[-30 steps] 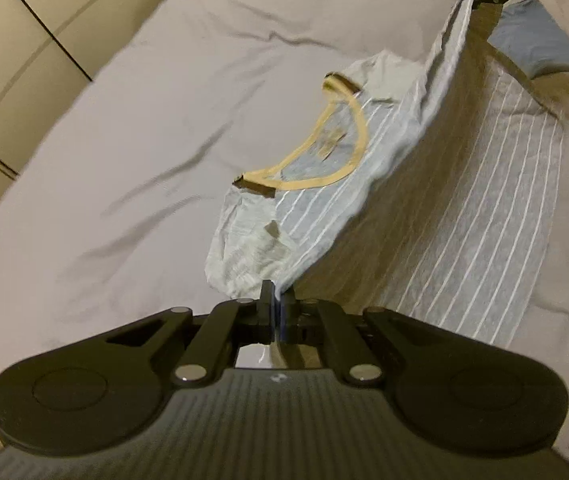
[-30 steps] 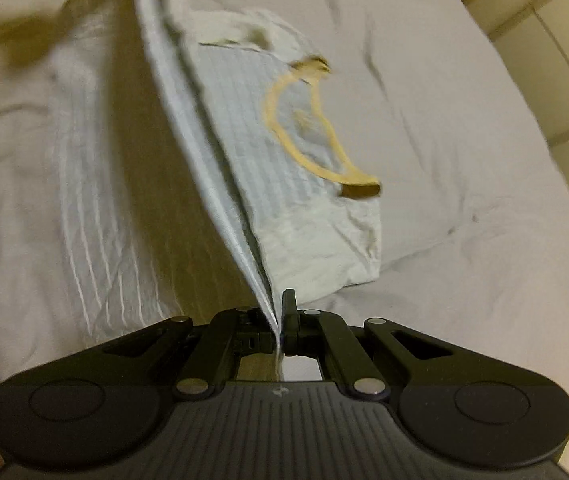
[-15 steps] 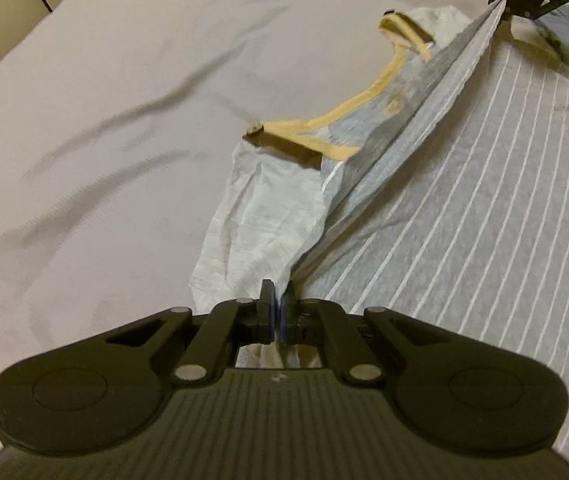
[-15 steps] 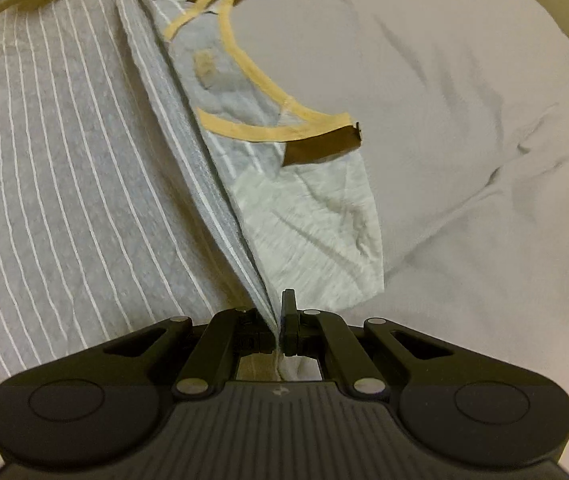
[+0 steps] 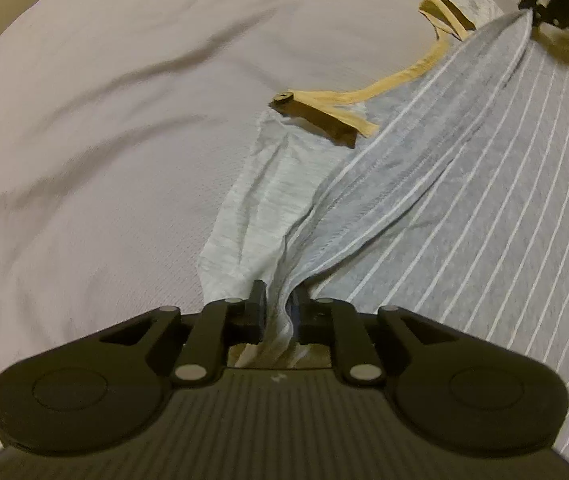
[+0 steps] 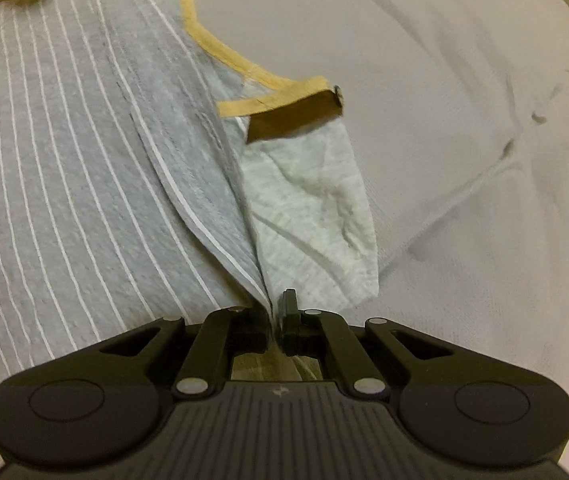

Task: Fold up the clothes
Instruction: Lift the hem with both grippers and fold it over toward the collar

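- Between the fingers of the left gripper [image 5: 278, 308]: a bunched hem of the striped shirt [image 5: 464, 168], grey with thin white lines. The jaws had just been opening; a visible gap stood between them, cloth passing through loosely, not pinched.
- Ahead of the left fingers: the folded-over hem ran up and to the right to the right gripper [image 5: 532, 8], seen at the far top-right corner.
- Left of that fold: a pale sleeve [image 5: 260, 200] lay flat on the bed sheet [image 5: 104, 140]; beyond it, the yellow collar trim [image 5: 404, 76].
- Right gripper [image 6: 274, 308]: fingers together, clamped on the shirt hem [image 6: 220, 232], a thin edge pinched between them.
- Left of the right fingers: the striped shirt body [image 6: 44, 160] spread flat on the bed.
- Right of them: the other pale sleeve [image 6: 316, 208], the yellow trim [image 6: 244, 68] and bare wrinkled sheet [image 6: 464, 120].
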The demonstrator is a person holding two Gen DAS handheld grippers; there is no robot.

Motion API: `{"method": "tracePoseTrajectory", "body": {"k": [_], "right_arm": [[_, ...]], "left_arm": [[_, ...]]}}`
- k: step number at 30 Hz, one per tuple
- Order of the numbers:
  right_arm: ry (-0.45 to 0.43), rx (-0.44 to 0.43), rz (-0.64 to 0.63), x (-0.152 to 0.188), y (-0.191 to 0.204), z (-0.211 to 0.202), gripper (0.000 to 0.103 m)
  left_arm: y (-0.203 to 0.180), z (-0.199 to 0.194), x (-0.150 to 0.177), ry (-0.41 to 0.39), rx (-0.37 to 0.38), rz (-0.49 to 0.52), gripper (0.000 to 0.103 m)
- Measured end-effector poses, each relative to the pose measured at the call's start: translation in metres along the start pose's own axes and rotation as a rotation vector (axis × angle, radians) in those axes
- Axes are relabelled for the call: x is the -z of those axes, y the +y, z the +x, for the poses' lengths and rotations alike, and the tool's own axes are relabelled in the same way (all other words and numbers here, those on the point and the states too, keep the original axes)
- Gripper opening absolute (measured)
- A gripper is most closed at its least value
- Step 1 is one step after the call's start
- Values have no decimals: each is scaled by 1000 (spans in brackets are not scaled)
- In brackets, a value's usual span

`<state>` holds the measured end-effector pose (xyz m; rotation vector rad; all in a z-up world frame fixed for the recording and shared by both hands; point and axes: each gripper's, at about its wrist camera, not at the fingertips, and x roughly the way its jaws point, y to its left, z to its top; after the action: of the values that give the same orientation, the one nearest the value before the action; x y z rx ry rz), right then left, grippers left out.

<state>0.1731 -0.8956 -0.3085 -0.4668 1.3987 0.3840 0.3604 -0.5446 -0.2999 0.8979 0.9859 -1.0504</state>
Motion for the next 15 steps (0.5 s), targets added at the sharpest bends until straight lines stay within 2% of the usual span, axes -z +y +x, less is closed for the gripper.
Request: {"method": "tracePoseTrajectory", "body": {"k": [4,7,10,11,15], "right_arm": [[-12,1,26,5,1,-1,10],[-27,13,52,12,3,-7,11],[-62,32,102,20,5,-15,9],[-74,35,123,23,6,-18,0],[-113,39,171,31,5,-34,0]], "left_arm": [[3,-3,2,-13,-2,-20,13],[8,-2,3,-27,3,-57,13],[9,-9,4,-47,16,-67,0],[9,-13,4,-59,13,-62,0],[15,-31,1,-107,17,-76,0]]}}
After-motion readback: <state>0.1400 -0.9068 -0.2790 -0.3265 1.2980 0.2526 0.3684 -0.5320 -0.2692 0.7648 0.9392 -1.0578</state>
